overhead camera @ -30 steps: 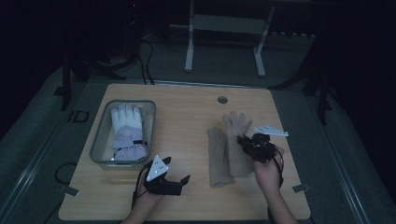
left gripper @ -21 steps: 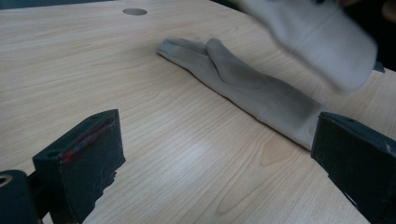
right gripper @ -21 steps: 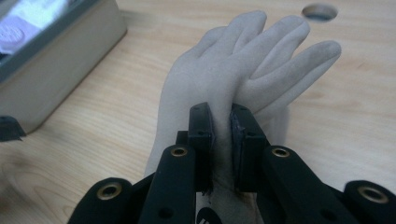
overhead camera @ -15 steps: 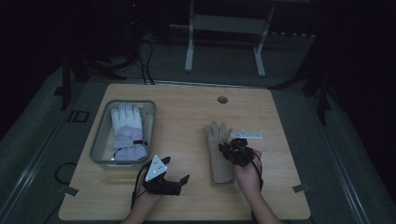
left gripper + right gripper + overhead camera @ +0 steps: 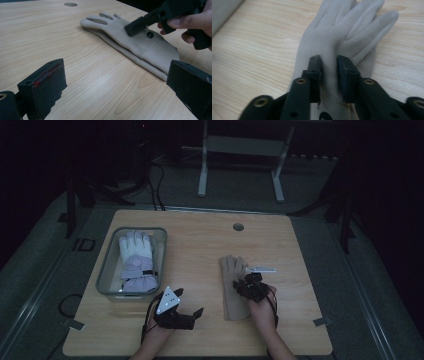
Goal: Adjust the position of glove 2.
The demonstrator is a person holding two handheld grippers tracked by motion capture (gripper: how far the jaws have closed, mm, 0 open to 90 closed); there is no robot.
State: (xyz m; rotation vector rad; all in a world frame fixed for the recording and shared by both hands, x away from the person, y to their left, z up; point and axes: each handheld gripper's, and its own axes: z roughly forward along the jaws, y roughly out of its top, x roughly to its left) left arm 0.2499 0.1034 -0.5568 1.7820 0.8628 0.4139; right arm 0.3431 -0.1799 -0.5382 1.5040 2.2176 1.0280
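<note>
Nearest the desk's [image 5: 200, 340] front edge the left claw [image 5: 186, 316] rests with its jaws wide apart and nothing between them; just beyond and to its right, the right claw [image 5: 329, 75] sits on the beige gloves [image 5: 234, 287] — jaws a narrow gap apart, having just been opening, a ridge of the top glove's fabric between them; the gloves lie stacked flat on the wood, fingers pointing away; farther left a clear bin [image 5: 106, 270] holds a white-and-lilac glove [image 5: 136, 262]; a round grommet hole [image 5: 238, 227] lies near the far edge.
</note>
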